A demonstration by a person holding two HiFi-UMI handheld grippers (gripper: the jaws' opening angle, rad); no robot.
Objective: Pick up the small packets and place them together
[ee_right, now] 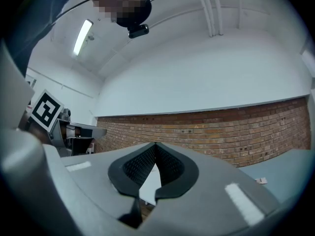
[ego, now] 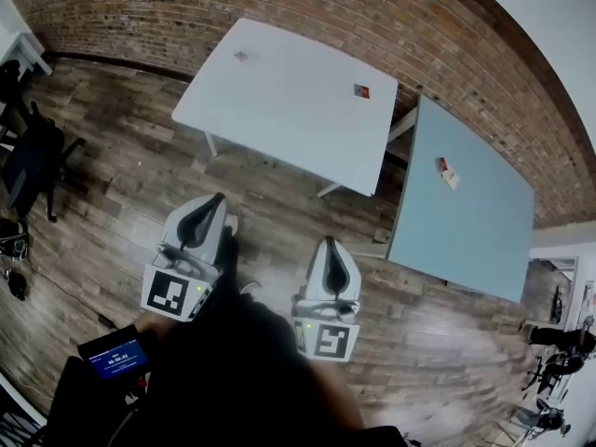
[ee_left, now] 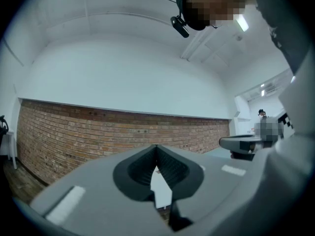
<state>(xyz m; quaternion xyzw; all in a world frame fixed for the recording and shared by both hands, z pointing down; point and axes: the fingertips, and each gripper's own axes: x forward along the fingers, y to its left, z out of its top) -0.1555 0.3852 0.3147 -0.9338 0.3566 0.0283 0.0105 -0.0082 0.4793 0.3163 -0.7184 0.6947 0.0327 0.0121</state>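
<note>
Three small packets lie on two tables ahead. A pale one [ego: 241, 56] sits at the far left of the white table [ego: 279, 110], and a red one [ego: 361, 90] near its right edge. A red and white packet [ego: 445, 169] rests on the blue-grey table [ego: 466, 222]; it also shows as a small pale packet [ee_right: 260, 180] in the right gripper view. My left gripper [ego: 213, 203] and right gripper [ego: 330, 249] hang over the wooden floor, short of both tables. Each is shut with nothing between the tips. Their own views, left gripper [ee_left: 156, 148] and right gripper [ee_right: 155, 145], look at the brick wall.
A brick wall [ego: 279, 7] runs behind the tables. Dark chairs and gear [ego: 28, 156] stand at the left. A device with a lit blue screen [ego: 118, 357] sits near my body. More equipment [ego: 554, 352] stands at the right edge.
</note>
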